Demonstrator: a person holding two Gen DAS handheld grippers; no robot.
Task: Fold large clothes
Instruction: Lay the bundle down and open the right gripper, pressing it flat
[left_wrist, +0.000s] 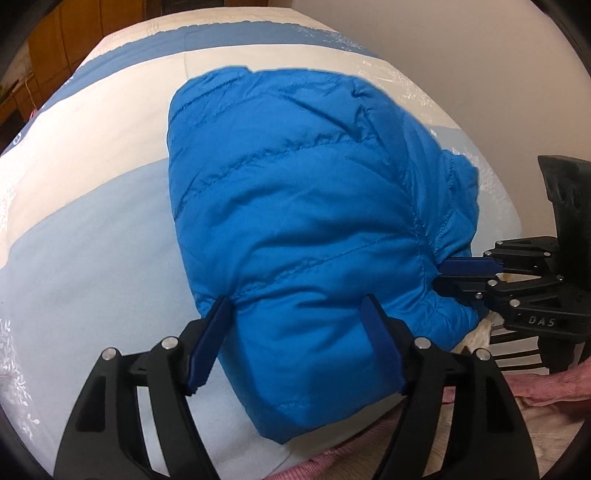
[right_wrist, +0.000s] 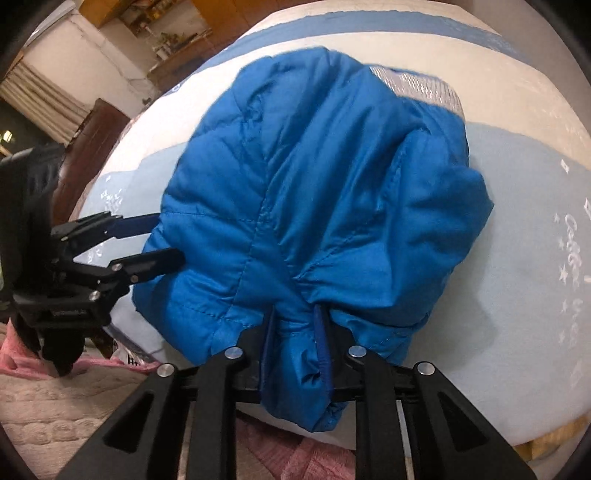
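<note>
A bright blue quilted puffer jacket (left_wrist: 303, 206) lies bunched and folded on the bed; it also fills the right wrist view (right_wrist: 325, 184), with a silver lining strip at its far edge. My left gripper (left_wrist: 295, 306) is open, its blue-padded fingers (left_wrist: 208, 343) spread either side of the jacket's near edge. My right gripper (right_wrist: 295, 317) is shut on a fold of the jacket's near edge. In the left wrist view the right gripper (left_wrist: 443, 275) pinches the jacket's right edge. In the right wrist view the left gripper (right_wrist: 166, 240) stands open at the jacket's left side.
The bed cover (left_wrist: 92, 221) has white, light blue and darker blue bands. A pink blanket (right_wrist: 295, 454) and a cream rug (right_wrist: 44, 406) lie below the bed's near edge. A wall (left_wrist: 461, 44) stands at the right, wooden furniture (left_wrist: 62, 40) at the far left.
</note>
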